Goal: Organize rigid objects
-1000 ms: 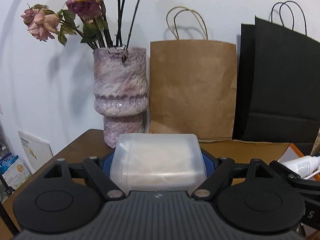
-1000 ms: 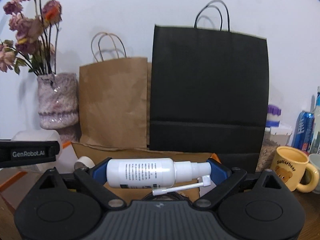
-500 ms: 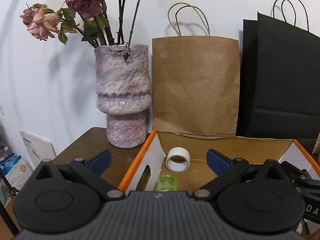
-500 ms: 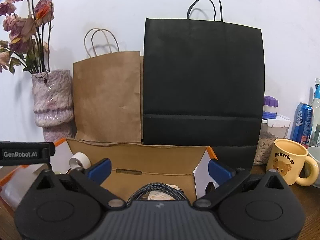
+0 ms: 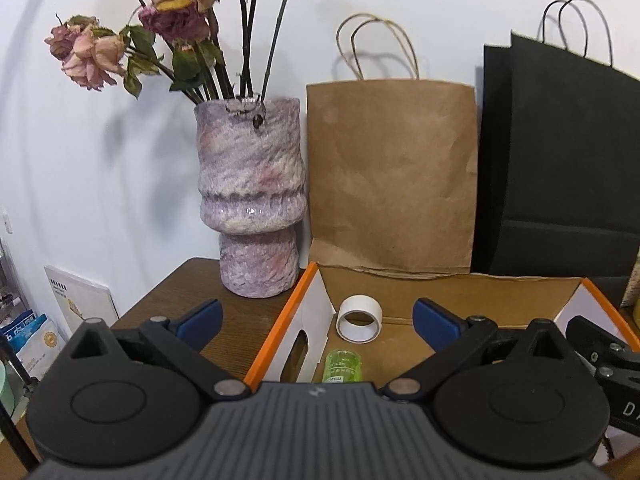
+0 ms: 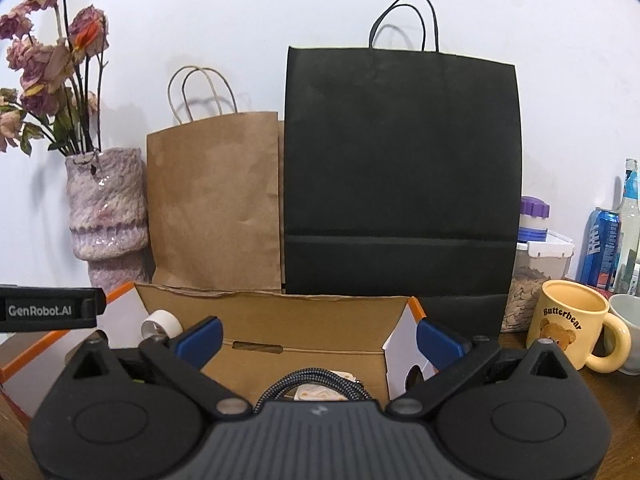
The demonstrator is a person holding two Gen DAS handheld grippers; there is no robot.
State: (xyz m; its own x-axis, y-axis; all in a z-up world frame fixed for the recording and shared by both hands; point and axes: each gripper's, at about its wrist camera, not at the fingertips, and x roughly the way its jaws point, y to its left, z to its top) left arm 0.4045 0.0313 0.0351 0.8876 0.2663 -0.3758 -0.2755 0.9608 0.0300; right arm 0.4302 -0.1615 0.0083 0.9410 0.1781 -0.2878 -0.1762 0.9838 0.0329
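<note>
Here, left hand-held gripper [image 5: 316, 318] wide, cardboard box [image 5: 448, 284] below.

The left tongs [image 5: 316, 320] stand wide apart with nothing between them, over an open box [image 5: 448, 286]. Inside lie a tape roll [image 5: 359, 318] and, nearer, a green bottle [image 5: 343, 366]. A vase [image 5: 252, 200] stands far left on the surface [image 5: 192, 292].

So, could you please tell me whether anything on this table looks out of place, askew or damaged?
Nothing looks spilled or broken. The roses in the vase are dried and drooping. In the cardboard box, the tape roll stands on edge and a green bottle lies on its side, both loose rather than arranged. Both tongs are open and empty.
</note>
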